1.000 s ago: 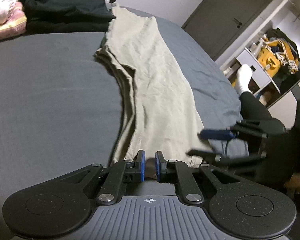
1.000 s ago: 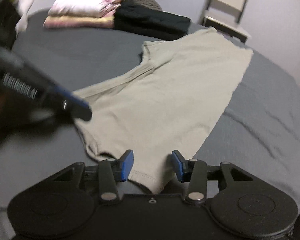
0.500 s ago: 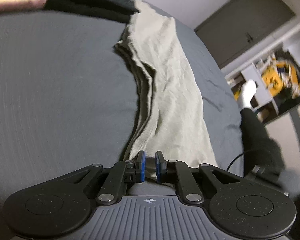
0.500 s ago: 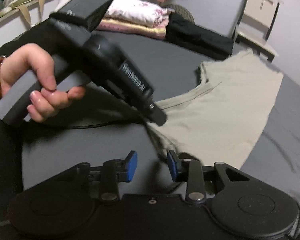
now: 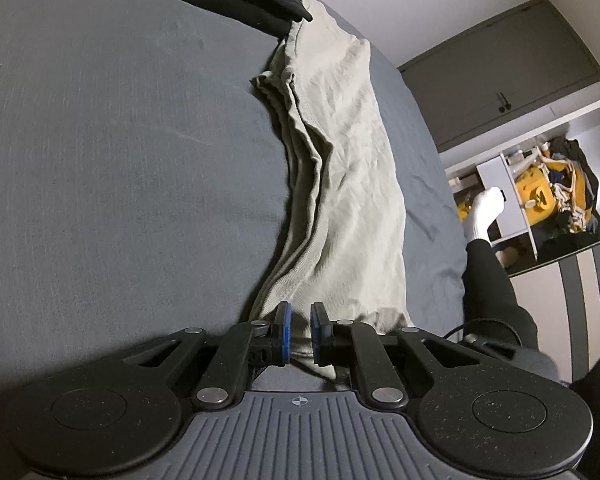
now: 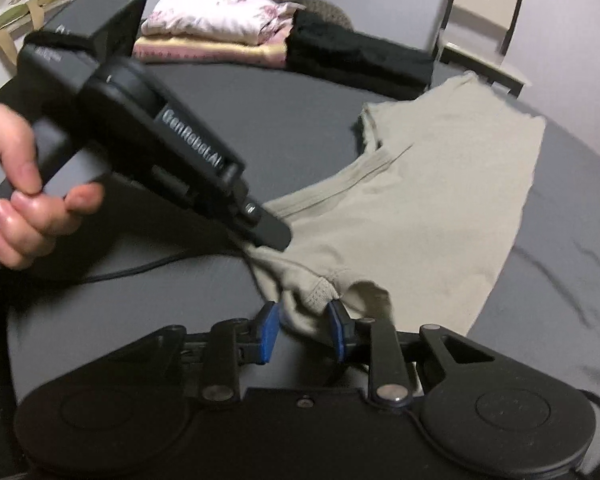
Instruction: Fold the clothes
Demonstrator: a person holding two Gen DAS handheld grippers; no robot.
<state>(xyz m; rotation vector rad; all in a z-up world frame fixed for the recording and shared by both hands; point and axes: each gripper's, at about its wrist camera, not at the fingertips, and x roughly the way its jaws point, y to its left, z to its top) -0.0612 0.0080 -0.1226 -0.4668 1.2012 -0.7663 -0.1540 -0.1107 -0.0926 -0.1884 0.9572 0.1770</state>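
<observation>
The beige shirt [image 5: 340, 168] lies on the bed [image 5: 120, 160], its long axis running from the left tongs [image 5: 299, 334] toward 12 o'clock. These pinch its near hem. The right tongs [image 6: 305, 330], jaws apart around a hem corner, haven't clamped yet.

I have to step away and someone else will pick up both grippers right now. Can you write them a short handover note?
Left gripper: shut on the near end of the beige shirt.
Right gripper: fingers apart, with the shirt's hem corner bunched between them; not clamped yet.
The shirt lies lengthwise on the grey bed, folded in half, its long edges stacked on the left. A folded black garment and folded pink clothes sit at the far end of the bed.
Done: first lengthwise fold.
Left: probably close the right gripper, carry the near end to the far end, then stack the shirt with the others.
</observation>
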